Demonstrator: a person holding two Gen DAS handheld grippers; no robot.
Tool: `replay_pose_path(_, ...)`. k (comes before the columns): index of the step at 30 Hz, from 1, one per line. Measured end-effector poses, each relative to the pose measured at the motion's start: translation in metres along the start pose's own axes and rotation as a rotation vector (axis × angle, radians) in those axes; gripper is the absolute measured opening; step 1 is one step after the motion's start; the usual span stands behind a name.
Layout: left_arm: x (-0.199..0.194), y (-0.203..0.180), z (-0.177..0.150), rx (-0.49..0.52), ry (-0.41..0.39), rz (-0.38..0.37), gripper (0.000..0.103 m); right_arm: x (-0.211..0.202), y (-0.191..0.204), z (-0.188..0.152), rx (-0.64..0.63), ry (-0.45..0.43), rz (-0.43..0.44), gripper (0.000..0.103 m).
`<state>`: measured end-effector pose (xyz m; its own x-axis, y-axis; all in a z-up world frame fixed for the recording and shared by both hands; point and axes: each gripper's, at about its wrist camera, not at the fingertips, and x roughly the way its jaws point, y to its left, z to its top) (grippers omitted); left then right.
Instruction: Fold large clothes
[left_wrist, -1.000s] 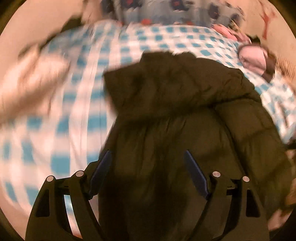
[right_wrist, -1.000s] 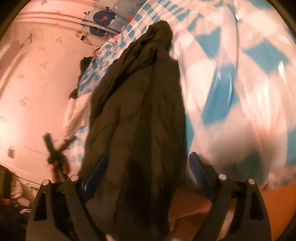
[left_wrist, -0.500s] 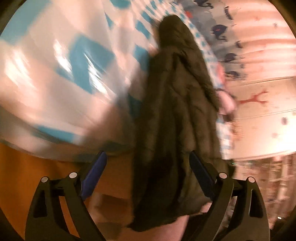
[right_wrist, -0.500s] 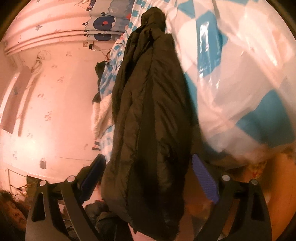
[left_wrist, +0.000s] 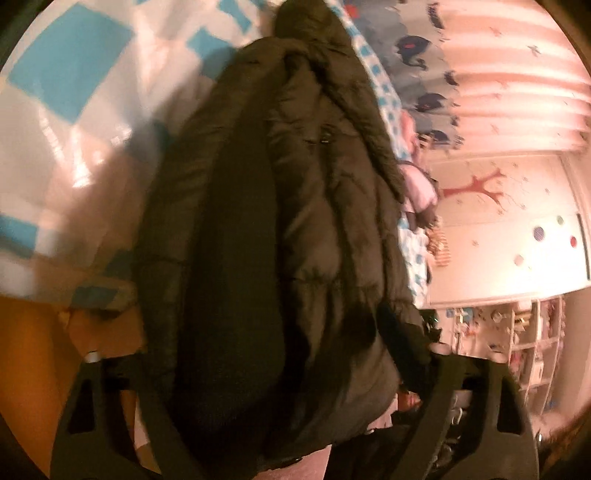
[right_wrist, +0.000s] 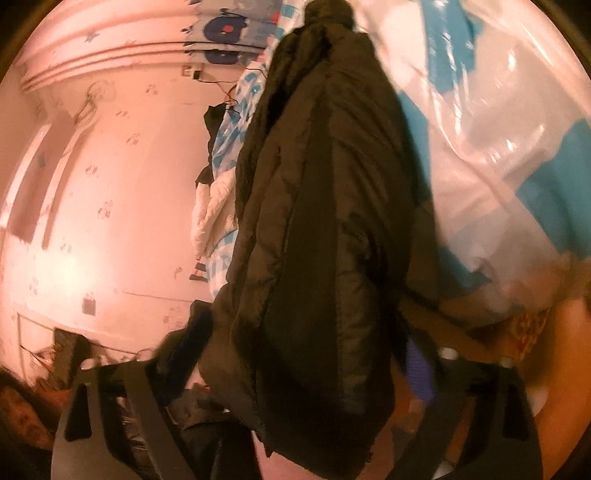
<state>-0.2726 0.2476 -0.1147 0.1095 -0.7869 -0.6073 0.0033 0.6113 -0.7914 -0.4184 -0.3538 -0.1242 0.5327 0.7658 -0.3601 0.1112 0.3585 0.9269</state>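
Dark jacket (left_wrist: 280, 236) btwn jaws — closing.

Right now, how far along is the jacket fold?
Done: the dark puffer jacket lies lengthwise on the blue-checked bed cover, its near end hanging over the bed's edge. No neat fold shows.
In hand: the left gripper and right gripper are both closing, each with the jacket's near end between its fingers; whether the pads press yet is unclear.
Left: probably all the folding.
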Motion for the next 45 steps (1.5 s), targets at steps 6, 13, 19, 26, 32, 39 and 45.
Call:
replay_pose_path(6, -0.007, -0.018, 0.001, 0.031, -0.030, 0.048, 0.020, 0.000, 0.016, -0.009, -0.071, -0.036, -0.002, 0.015)
replay_pose_path(13, -0.050, -0.073, -0.011, 0.151, -0.086, 0.010, 0.010, -0.018, 0.058, -0.018, -0.162, -0.118, 0.111, 0.013)
replay_pose_path(19, -0.071, -0.081, -0.033, 0.212, -0.048, -0.017, 0.012, -0.027, 0.068, -0.040, -0.198, -0.072, 0.158, 0.016)
replay_pose_path(26, -0.050, -0.006, -0.038, 0.017, -0.007, -0.056, 0.062, -0.031, -0.005, -0.045, -0.024, -0.035, 0.099, 0.068)
replay_pose_path(32, -0.040, -0.001, -0.041, -0.006, -0.011, -0.055, 0.079, -0.019, -0.019, -0.045, 0.010, -0.012, 0.139, 0.069)
replay_pose_path(39, -0.032, -0.025, -0.049, 0.059, -0.026, -0.006, 0.018, -0.013, 0.009, -0.056, -0.106, -0.029, 0.193, 0.015)
replay_pose_path(45, -0.058, -0.067, -0.056, 0.134, -0.106, -0.038, 0.009, -0.035, 0.050, -0.066, -0.186, -0.128, 0.303, 0.013)
